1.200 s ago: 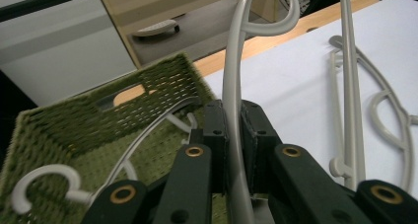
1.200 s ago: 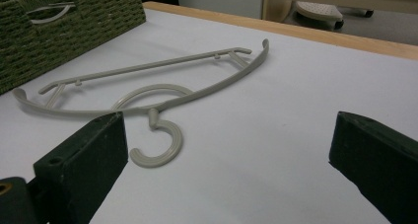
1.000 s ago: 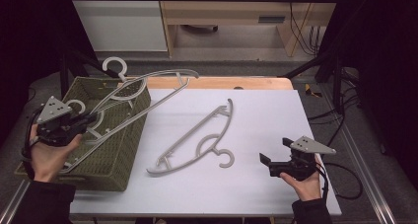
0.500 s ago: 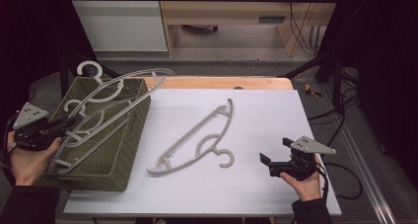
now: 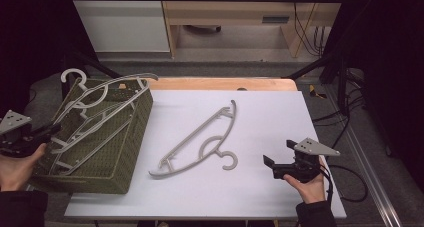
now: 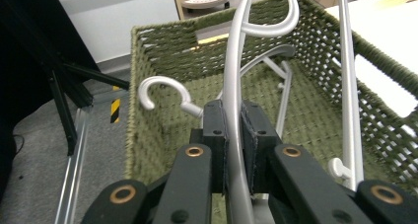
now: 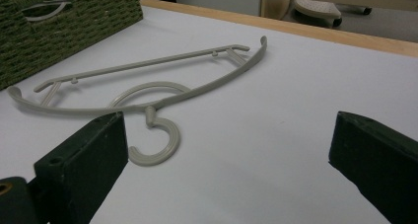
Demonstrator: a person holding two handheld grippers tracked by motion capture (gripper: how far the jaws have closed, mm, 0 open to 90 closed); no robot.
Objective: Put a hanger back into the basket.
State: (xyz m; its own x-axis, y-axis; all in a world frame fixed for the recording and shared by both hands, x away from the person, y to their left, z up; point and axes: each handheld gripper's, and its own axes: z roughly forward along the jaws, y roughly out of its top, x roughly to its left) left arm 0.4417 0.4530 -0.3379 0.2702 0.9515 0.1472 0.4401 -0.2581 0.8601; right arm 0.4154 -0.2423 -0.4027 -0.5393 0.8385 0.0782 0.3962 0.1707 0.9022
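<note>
A green woven basket [image 5: 131, 137] stands at the table's left end with several grey plastic hangers in it. My left gripper [image 5: 50, 132], at the basket's left rim, is shut on the curved bar of one grey hanger [image 6: 235, 61], which leans up over the basket [image 6: 162, 41]; a second hanger's hook [image 6: 158, 88] lies inside below it. Another grey hanger [image 5: 200, 137] lies flat on the white tabletop. My right gripper [image 5: 279, 153] rests open near the front right, its jaws wide apart and pointed at that hanger [image 7: 148, 71], with nothing between them.
The white tabletop [image 5: 260, 112] has a wooden strip [image 5: 220, 83] along its far edge. Beyond it stand a wooden bench and a white cabinet on the floor. Cables hang off the table's right side. A metal rail runs along each side.
My left hand has moved left and down with the gripped hanger, carrying it across the basket toward the left rim. The right gripper and the hanger on the table have not moved.
</note>
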